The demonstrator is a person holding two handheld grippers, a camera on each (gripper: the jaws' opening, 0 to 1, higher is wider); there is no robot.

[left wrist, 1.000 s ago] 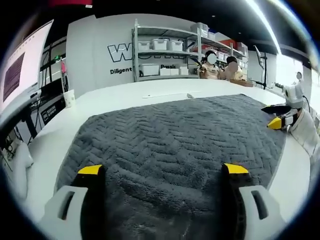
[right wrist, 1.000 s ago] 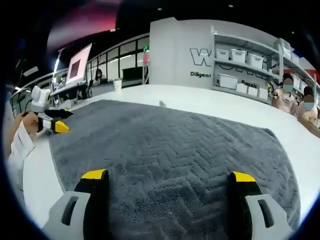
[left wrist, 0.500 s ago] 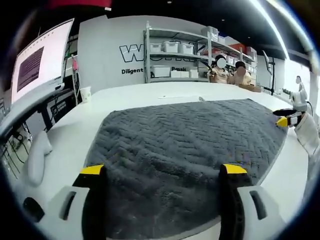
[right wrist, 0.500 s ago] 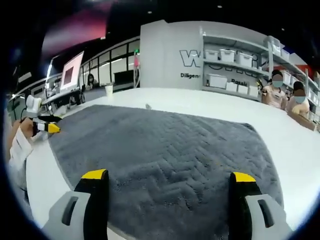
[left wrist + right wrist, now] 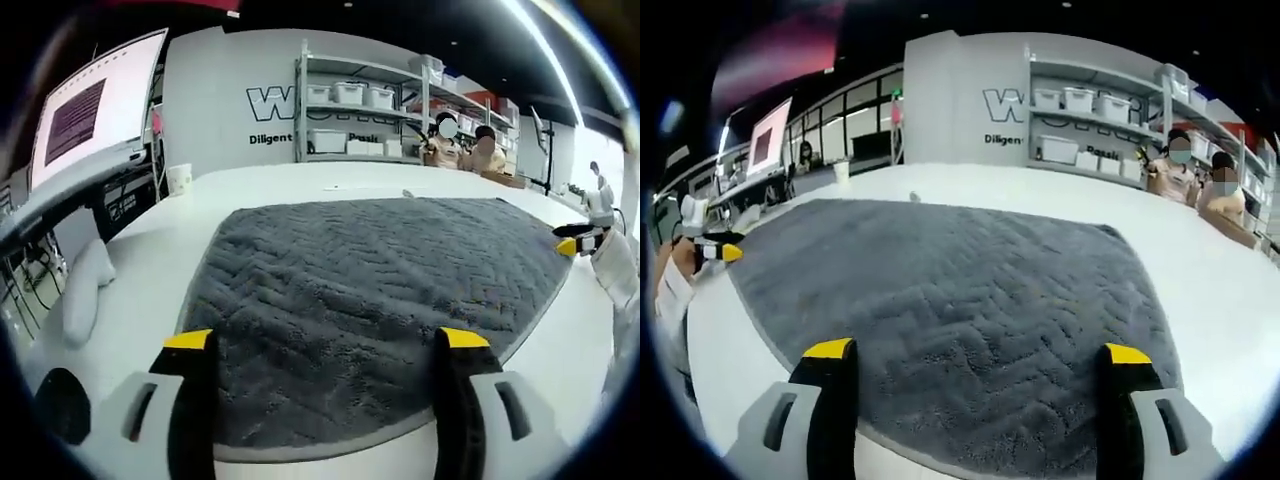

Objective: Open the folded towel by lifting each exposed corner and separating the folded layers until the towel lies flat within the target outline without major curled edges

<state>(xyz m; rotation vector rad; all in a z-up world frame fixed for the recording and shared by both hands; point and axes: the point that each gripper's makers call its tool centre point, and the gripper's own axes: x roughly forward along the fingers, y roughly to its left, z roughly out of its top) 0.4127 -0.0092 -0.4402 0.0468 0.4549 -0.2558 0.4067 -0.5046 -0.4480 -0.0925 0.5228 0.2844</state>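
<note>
Towel (image 5: 380, 290) lies spread on the white bench (image 5: 150, 270), grey herringbone pile up, looking fully opened w/ no folded layer showing. In the left gripper view it runs from 6 o'clock near edge up to 12, far corner toward 2. In the right gripper view the same towel (image 5: 950, 310) fills the middle, its near edge at 6, bench (image 5: 1200, 300) bare at 3.

Left hand-held gripper (image 5: 328, 340): jaws wide apart, yellow tips over the near edge, nothing between them, seemingly just above the cloth. Right hand-held gripper (image 5: 980, 352): jaws likewise apart, empty, over its own near edge. Each shows small in the other's view, at 3 and at 9, so they sit at opposite ends of the towel.

Step in hand, prob.: final check/flatten. No target outline can be made out on the bench, so fit can't be judged. To do it well: scan edges for curl, esp. the near rim at 6 in the left gripper view, which looks slightly thick or rolled. If a lip is there, pinch only the top layer at a corner, pull outward low and slow, let go flat. Work one end at a time so the other end doesn't drag.
</note>
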